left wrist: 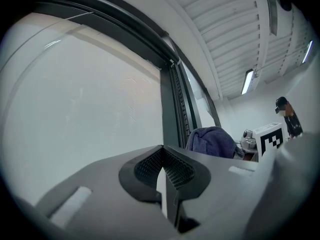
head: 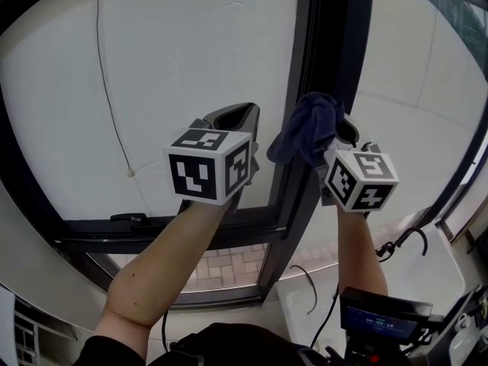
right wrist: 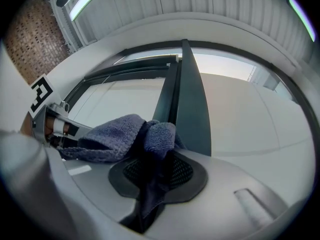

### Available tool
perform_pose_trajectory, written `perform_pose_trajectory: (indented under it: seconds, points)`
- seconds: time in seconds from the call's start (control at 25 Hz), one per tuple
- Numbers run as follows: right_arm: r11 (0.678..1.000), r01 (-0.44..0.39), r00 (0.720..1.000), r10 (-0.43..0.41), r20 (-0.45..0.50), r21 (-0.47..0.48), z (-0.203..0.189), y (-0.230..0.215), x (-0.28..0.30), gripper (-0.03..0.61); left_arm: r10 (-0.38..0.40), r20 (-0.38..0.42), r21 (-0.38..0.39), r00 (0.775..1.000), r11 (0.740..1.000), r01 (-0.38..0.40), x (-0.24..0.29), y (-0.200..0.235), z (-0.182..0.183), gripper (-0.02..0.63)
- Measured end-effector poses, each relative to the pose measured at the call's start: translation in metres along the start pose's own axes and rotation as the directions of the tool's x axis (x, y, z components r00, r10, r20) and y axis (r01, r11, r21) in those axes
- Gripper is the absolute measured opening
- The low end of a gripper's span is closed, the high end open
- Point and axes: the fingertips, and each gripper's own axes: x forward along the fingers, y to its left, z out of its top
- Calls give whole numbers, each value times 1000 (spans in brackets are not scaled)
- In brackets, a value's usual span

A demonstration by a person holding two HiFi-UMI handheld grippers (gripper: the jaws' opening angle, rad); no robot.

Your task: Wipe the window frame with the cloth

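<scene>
So the wiping step looks like it's underway, or right about to start. The right tongs are pinching the cloth, a dark blue terry rag. Part of it is trapped between the pads and the rest is bunched up over the tips. In the head view the bunch sits right over the dark upright of the window frame. The right gripper view shows the same thing, with the rag lined up on that post. I can't swear it's actually pressed on, but it looks at least up against it.

The left tongs are pressed together with nothing in them. They hover just beside the upright, in front of the glass, and aren't doing anything useful right now.

My guess at the next move is a firm push of the wad into the upright, then a drag along its length. The loose flap hanging off to the left might flop around, so keeping the bunched part on the metal probably matters. The horizontal rail lower down looks like it needs a pass too.
</scene>
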Motion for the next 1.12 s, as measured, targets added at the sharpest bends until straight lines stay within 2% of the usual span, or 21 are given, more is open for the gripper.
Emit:
perform_pose_trajectory:
  seconds: [0.12, 0.28, 0.6, 0.84, 1.12]
  points:
    - [1000, -3, 1000, 3, -16, 5, -16, 3, -4, 55, 17, -1, -3, 1000, 1000, -17, -5, 5, -16, -6]
    - [1000, -8, 999, 9, -38, 15, -39, 8, -10, 55, 6, -24, -54, 1000, 999, -7, -4, 11, -46, -6]
    - [999, -35, 996, 38, -85, 30, -85, 19, -22, 55, -12, -73, -19, 997, 1000, 11, 1, 2, -94, -6]
    - [999, -33, 990, 38, -136, 36, -130, 28, -34, 55, -21, -108, -46, 994, 999, 16, -1, -1, -133, -6]
    - [999, -26, 989, 31, -142, 39, -152, 34, -43, 55, -23, -141, -55, 990, 998, 15, -3, -3, -160, -6]
